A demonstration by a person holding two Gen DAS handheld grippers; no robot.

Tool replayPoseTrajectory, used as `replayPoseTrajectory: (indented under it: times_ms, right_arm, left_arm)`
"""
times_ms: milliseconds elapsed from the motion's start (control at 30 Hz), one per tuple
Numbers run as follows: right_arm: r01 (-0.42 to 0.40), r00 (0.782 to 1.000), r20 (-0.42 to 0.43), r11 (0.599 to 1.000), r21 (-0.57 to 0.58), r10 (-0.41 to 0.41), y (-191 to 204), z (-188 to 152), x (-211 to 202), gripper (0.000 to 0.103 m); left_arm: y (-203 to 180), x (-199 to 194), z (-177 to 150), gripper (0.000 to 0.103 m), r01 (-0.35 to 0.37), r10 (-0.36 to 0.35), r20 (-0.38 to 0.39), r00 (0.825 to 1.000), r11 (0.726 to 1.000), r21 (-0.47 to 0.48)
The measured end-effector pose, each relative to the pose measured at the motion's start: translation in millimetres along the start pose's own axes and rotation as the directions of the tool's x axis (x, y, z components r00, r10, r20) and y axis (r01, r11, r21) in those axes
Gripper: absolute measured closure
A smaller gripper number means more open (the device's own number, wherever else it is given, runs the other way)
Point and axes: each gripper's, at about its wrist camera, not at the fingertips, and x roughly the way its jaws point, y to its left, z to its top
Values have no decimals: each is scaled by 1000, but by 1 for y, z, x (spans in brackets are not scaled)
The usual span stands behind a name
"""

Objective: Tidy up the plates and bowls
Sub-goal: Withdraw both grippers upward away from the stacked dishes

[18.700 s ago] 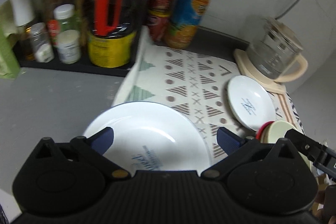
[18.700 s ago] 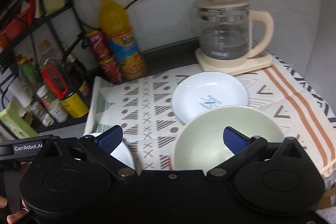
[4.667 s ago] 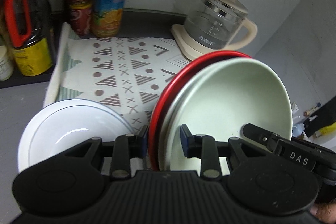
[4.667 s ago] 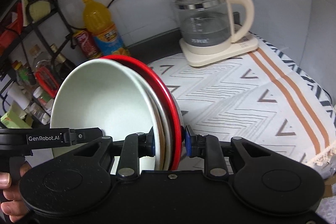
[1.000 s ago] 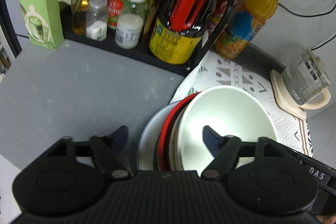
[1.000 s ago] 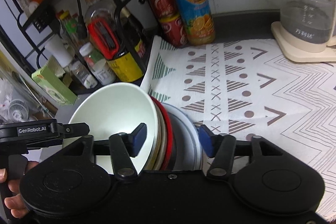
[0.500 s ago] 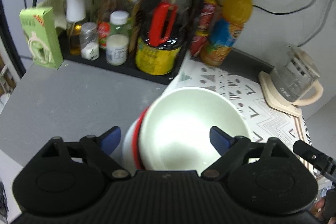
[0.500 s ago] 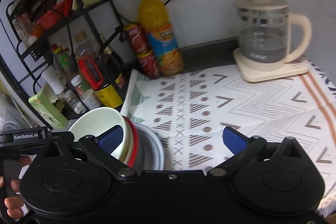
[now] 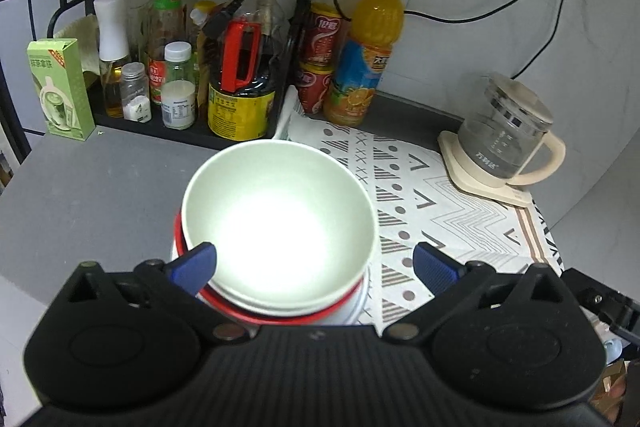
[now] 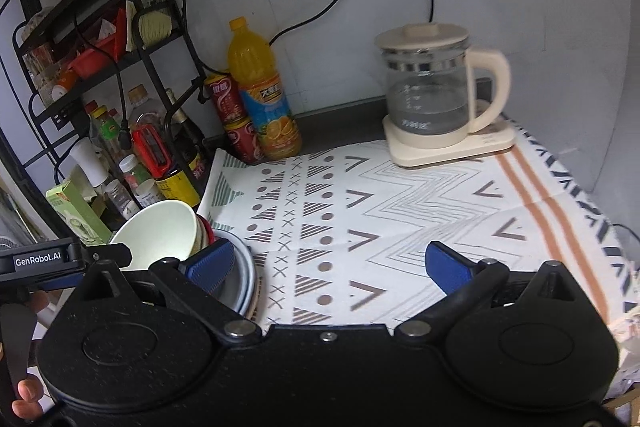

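Observation:
A pale green bowl tops a stack on the grey counter, with a red-rimmed bowl under it and white plates at the bottom. In the left wrist view my left gripper hangs above the stack's near side. Its jaws are opening, its blue pads stand clear of the bowl's rim, and it holds nothing. In the right wrist view the green bowl and the plates sit low on the left. My right gripper stands open over the patterned cloth, with nothing between its fingers.
A glass kettle on its cream base stands at the cloth's far right. An orange drink bottle and red cans line the wall. A black rack with condiment bottles and a green box fills the back left.
Both grippers have let go of the stack, opened wide and drawn back and up. The stack now rests on the counter, and the right gripper has swung right over the cloth.

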Motion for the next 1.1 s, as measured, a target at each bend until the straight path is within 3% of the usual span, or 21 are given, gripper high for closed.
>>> replayPoseTrajectory:
  times_ms: [567,1100]
  right_arm:
    - [112,991,75,993,33,-114,7,-17,-59,0]
    - [177,976,110,979,100,-188,63,-51,-77,1]
  left_arm:
    - [-9,-39,-18,0,88,-92,22,995,986,142]
    - [40,-58,-19,0,146,-161,28,987,948,283]
